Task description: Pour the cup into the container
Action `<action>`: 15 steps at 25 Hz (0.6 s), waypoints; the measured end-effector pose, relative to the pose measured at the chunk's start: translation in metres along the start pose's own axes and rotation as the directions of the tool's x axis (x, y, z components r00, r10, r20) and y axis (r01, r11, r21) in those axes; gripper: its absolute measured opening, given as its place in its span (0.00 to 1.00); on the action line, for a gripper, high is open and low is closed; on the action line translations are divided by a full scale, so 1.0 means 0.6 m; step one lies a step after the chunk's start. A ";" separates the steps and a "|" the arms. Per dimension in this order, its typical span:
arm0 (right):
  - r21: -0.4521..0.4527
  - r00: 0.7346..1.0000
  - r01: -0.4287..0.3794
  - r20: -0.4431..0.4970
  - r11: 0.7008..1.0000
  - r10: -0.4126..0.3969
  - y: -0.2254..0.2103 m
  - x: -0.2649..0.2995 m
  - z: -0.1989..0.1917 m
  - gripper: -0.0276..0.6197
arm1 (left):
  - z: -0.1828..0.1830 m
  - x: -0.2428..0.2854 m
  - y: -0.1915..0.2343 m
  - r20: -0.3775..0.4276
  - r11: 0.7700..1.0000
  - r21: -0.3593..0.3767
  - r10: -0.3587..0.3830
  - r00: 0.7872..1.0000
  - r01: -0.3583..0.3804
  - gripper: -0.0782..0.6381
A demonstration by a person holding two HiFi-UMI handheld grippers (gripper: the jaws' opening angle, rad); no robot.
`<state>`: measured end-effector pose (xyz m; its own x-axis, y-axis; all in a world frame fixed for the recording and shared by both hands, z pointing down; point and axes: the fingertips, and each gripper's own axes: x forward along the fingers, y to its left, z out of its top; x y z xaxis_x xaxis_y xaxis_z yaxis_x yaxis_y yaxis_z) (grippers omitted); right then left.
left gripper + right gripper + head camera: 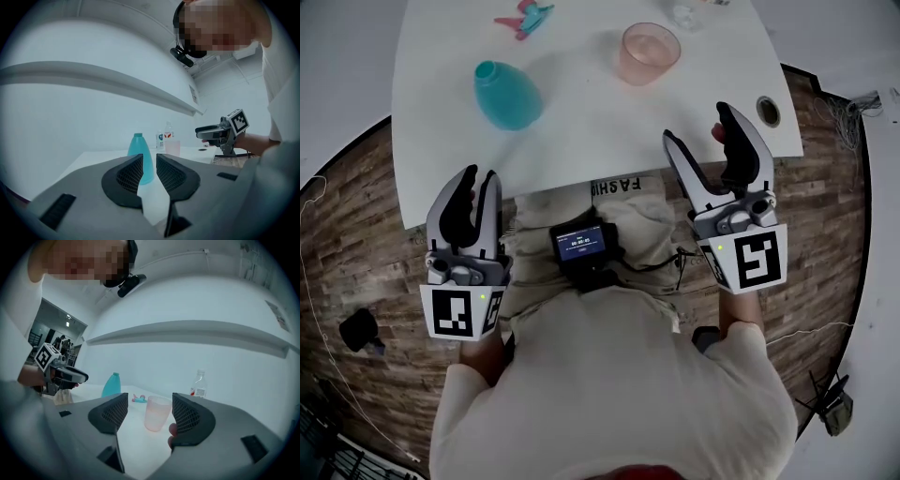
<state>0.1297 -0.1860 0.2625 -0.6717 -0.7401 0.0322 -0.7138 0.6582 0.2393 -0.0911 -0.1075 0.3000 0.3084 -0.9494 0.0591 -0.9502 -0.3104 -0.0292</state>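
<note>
A pink see-through cup [649, 53] stands upright at the back of the white table [581, 131]. A teal flask-shaped container [506, 94] stands to its left. My right gripper [698, 124] hangs over the table's near edge, open wide with nothing between its jaws. In the right gripper view [150, 397] the cup [157, 414] shows through the gap, some way ahead. My left gripper [481, 174] is held short of the near edge, with a narrow gap and nothing in it. In the left gripper view [149, 158] the container [138, 145] stands straight ahead.
A clear plastic bottle [199, 383] stands at the table's far edge behind the cup. A small pink and teal clip [525, 17] lies at the back left. A round cable hole [768, 111] sits at the table's right corner. Wooden floor surrounds the table.
</note>
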 end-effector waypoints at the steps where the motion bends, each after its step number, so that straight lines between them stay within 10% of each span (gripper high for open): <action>1: 0.008 0.999 0.031 0.011 0.999 -0.031 0.000 -0.009 0.005 0.48 | 0.001 -0.002 -0.001 0.003 1.000 0.000 0.004 1.000 -0.004 0.22; 15: 0.027 0.993 0.103 0.046 0.994 -0.104 0.029 -0.063 0.001 0.47 | -0.009 -0.026 -0.014 -0.006 1.000 0.012 0.011 1.000 -0.011 0.22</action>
<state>0.1426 -0.1462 0.2651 -0.6024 -0.7973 -0.0380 -0.7842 0.5822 0.2149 -0.0882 -0.0900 0.3046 0.2973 -0.9526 0.0650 -0.9530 -0.3002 -0.0417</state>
